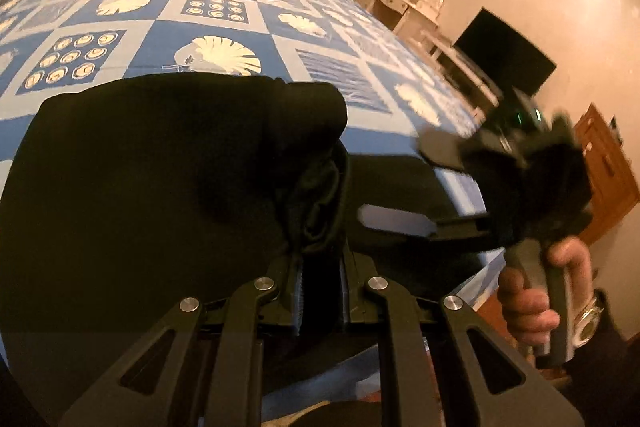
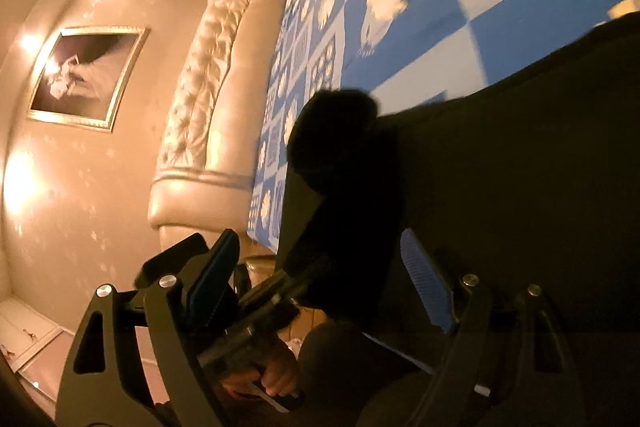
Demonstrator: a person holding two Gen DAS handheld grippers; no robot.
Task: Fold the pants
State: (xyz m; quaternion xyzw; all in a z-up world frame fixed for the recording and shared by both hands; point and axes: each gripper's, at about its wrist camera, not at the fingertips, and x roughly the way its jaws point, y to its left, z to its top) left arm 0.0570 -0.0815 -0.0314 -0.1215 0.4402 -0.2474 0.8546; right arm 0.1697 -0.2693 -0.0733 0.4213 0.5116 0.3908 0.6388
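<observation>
Black pants point(image 1: 160, 167) on bed w/ blue shell-print bedspread point(image 1: 160, 23), ctr-left of frame, left hand-held gripper point(image 1: 320, 291) clenched on bunched pants fabric at btm ctr, right hand-held gripper point(image 2: 320, 287) released, fingers apart, tufted headboard point(image 2: 204, 83) upper left in right wrist view.

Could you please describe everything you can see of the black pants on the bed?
The black pants are plain, dark, soft-looking fabric, lying in a broad folded mass on the blue-and-white patterned bedspread near its edge. One bunched, wrinkled edge is pinched between the shut fingers of the left gripper. The right gripper is open, its fingers spread over the fabric's right part. No pockets or seams can be made out.
</observation>
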